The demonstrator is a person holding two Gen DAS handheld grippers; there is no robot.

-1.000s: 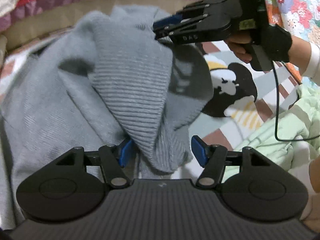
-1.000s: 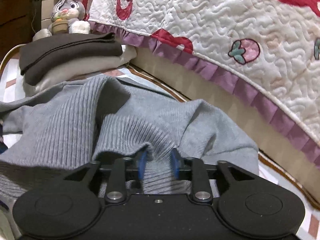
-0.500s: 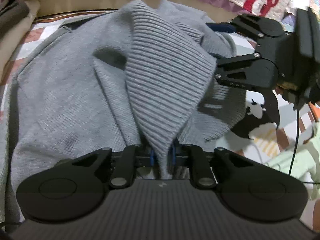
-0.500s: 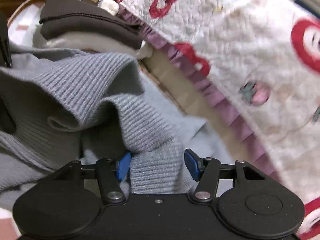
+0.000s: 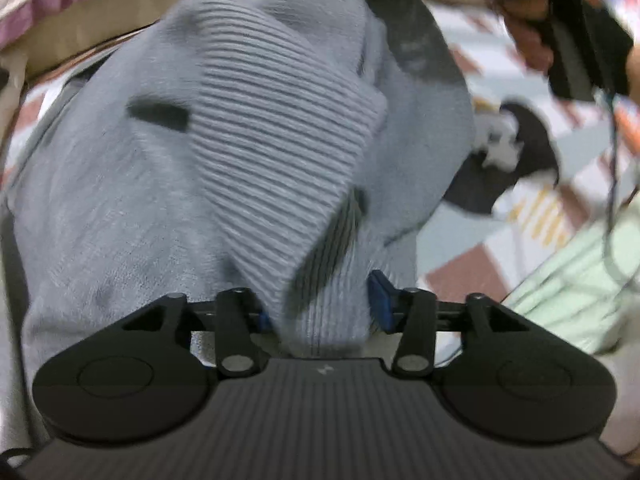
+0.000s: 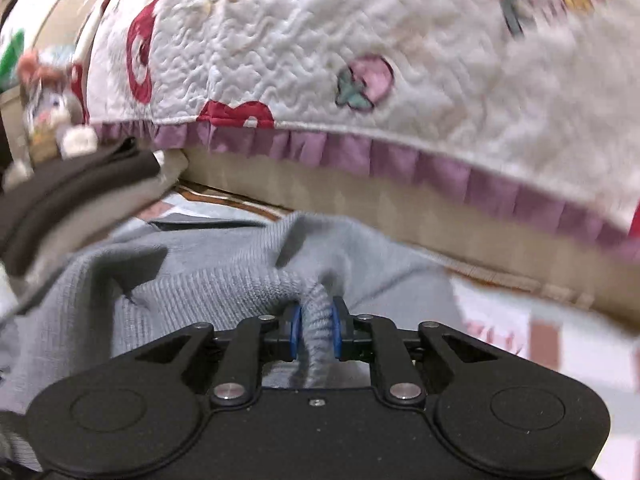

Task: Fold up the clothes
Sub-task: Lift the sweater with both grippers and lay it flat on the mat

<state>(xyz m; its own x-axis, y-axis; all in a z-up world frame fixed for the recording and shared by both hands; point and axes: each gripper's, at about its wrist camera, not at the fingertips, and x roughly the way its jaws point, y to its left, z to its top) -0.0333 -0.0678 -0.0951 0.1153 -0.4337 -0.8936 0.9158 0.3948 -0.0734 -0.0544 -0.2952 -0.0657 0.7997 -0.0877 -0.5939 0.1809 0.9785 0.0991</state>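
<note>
Left wrist view is showing the left gripper [image 5: 320,306] with its jaws standing apart, a ribbed fold of the grey knit sweater [image 5: 256,152] hanging loosely between them, unpinched. Only this view is catching the right hand [image 5: 528,24] holding its tool high at the upper right, and the patterned bed sheet [image 5: 496,240] beneath. Right wrist view is showing the right gripper [image 6: 315,332] with jaws clamping a ribbed edge of the sweater; it alone is revealing the quilted coverlet [image 6: 360,48], a plush rabbit [image 6: 48,112] and folded dark clothes [image 6: 72,192] beside the sweater.
</note>
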